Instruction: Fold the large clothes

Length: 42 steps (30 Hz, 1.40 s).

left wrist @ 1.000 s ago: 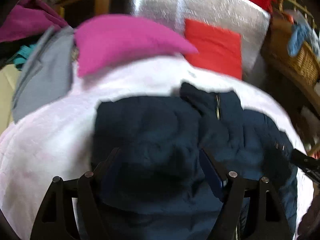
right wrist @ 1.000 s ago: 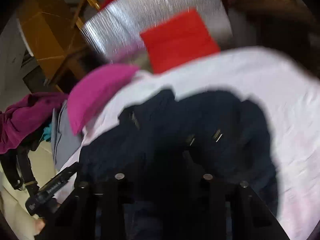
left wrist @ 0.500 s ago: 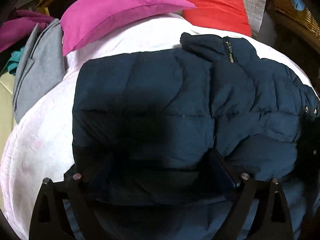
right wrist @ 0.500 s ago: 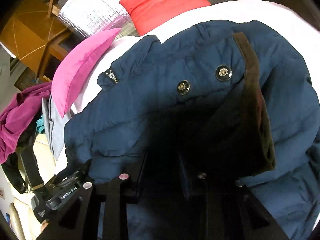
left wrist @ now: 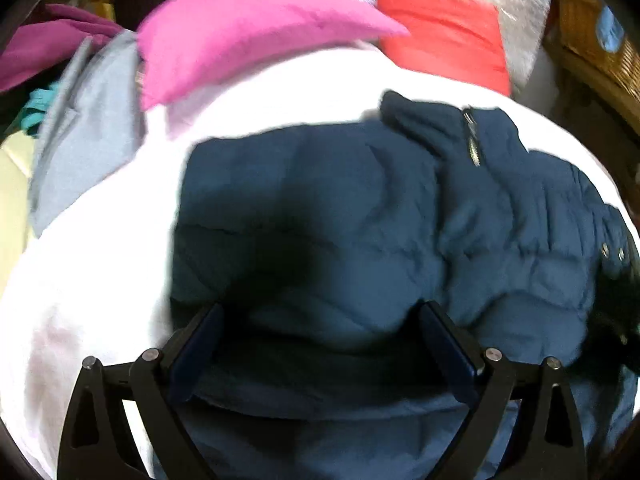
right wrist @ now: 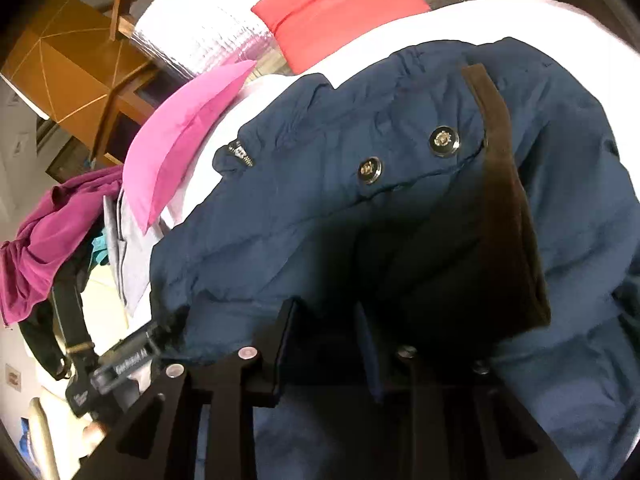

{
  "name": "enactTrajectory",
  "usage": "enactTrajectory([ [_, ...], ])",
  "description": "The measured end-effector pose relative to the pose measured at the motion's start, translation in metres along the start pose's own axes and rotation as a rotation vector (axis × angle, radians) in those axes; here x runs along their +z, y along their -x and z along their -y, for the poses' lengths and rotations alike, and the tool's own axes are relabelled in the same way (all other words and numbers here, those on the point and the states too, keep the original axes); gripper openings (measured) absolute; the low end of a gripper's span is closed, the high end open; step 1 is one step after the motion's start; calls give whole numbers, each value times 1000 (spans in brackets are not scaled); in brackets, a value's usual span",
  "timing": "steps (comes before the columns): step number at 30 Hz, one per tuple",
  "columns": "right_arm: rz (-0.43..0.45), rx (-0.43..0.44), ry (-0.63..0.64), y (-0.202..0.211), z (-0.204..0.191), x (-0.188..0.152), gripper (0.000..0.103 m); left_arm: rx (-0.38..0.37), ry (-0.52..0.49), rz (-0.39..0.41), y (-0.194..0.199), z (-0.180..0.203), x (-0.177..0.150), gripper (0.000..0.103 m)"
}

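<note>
Most of both views is taken up by a white quilted bedcover, and spread across it lies the navy puffer jacket, rumpled, its collar and zip toward the far end of the bed. At that far end a silver padded headboard stands with a red cushion leaning on it, and a pink pillow lies just beside the cushion. A grey garment and a magenta one are heaped off the bed's left side. In the right wrist view the jacket's brown-lined flap stands turned up, with two brass snap buttons next to it. The left gripper has its jaws spread wide over the jacket's near edge, pads clear of the cloth. The right gripper has its jaws narrowed on a fold of the jacket.
</note>
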State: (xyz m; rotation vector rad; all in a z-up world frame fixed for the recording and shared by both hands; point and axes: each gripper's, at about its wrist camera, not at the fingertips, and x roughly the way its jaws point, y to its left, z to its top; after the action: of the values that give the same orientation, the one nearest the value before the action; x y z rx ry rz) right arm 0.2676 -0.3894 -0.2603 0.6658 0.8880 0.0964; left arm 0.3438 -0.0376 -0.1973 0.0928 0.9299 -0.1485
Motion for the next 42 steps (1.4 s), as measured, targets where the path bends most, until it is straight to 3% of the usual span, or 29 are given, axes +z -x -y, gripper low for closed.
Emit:
enactTrajectory([
  [4, 131, -153, 111, 40, -13, 5, 40, 63, 52, 51, 10, -18, 8, 97],
  [5, 149, -182, 126, 45, -14, 6, 51, 66, 58, 50, 10, -21, 9, 97],
  [7, 184, -226, 126, 56, -10, 9, 63, 86, 68, 26, 6, -24, 8, 97],
  [9, 176, -244, 106, 56, -2, 9, 62, 96, 69, -17, -5, -25, 9, 97],
  [11, 114, -262, 77, 42, 9, 7, 58, 91, 51, -101, -21, -22, -2, 98],
  [17, 103, -287, 101, 29, 13, 1, 56, 82, 50, -101, -21, -21, -1, 99],
  [25, 140, -185, 182, 41, -32, 5, 56, 64, 20, 57, 18, -13, 9, 99],
  [28, 92, -148, 201, 21, -46, 1, 55, 59, 8, 28, 9, -11, 7, 99],
  [31, -14, -163, 166, -14, -41, -5, 56, 84, -7, -92, -12, -10, -3, 101],
  [37, 0, -120, 160, 8, -38, -5, 55, 77, 15, -106, -10, -14, -3, 103],
  [42, 104, -139, 121, 56, -12, 3, 56, 42, 71, -40, 11, -25, 3, 103],
])
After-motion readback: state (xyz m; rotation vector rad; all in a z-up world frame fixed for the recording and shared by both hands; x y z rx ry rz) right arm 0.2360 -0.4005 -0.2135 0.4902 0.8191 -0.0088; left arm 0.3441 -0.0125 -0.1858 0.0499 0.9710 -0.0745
